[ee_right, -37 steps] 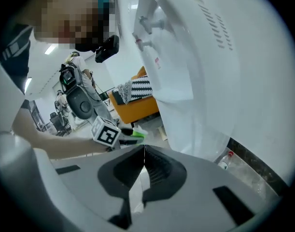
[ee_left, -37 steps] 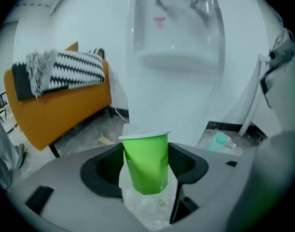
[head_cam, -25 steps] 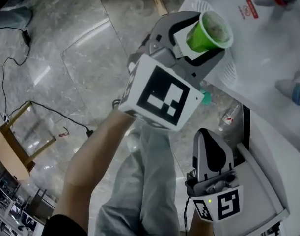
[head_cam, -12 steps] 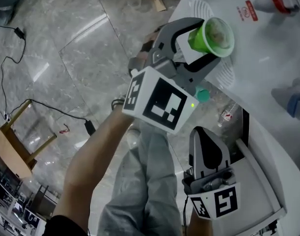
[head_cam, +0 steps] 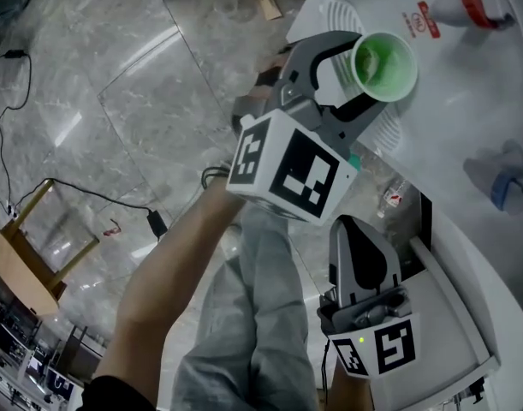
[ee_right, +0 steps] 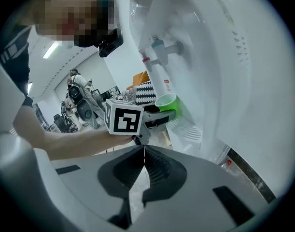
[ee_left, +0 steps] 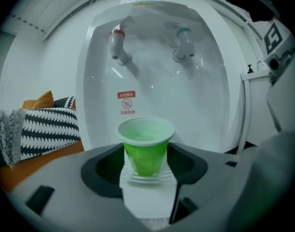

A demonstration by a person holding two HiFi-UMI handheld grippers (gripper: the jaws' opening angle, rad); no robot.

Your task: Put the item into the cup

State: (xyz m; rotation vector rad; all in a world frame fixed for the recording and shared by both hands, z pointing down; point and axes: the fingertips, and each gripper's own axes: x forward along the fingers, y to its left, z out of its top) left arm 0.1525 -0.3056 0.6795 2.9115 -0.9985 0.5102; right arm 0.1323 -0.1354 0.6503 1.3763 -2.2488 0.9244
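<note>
A green paper cup (head_cam: 383, 65) stands upright over the ribbed drip tray (head_cam: 340, 11) of a white water dispenser (head_cam: 466, 92). My left gripper (head_cam: 355, 75) is shut on the green cup, one jaw on each side, and its jaws are closing a little tighter. In the left gripper view the green cup (ee_left: 146, 151) sits between the jaws, below the red tap (ee_left: 117, 42) and the blue tap (ee_left: 182, 40). The cup's inside looks pale; I cannot tell what is in it. My right gripper (head_cam: 361, 238) hangs lower, shut and holding nothing, with its pads (ee_right: 148, 164) touching.
A small plastic bottle (head_cam: 398, 197) lies on the floor by the dispenser's base. The person's legs (head_cam: 252, 315) are below the grippers. A black cable (head_cam: 90, 193) and a wooden stool (head_cam: 26, 251) are on the marble floor at left. A striped cushion (ee_left: 46, 124) lies beside the dispenser.
The left gripper has carried the cup a little right toward the dispenser and turned it from tilted to upright. The right gripper has stayed in place.
</note>
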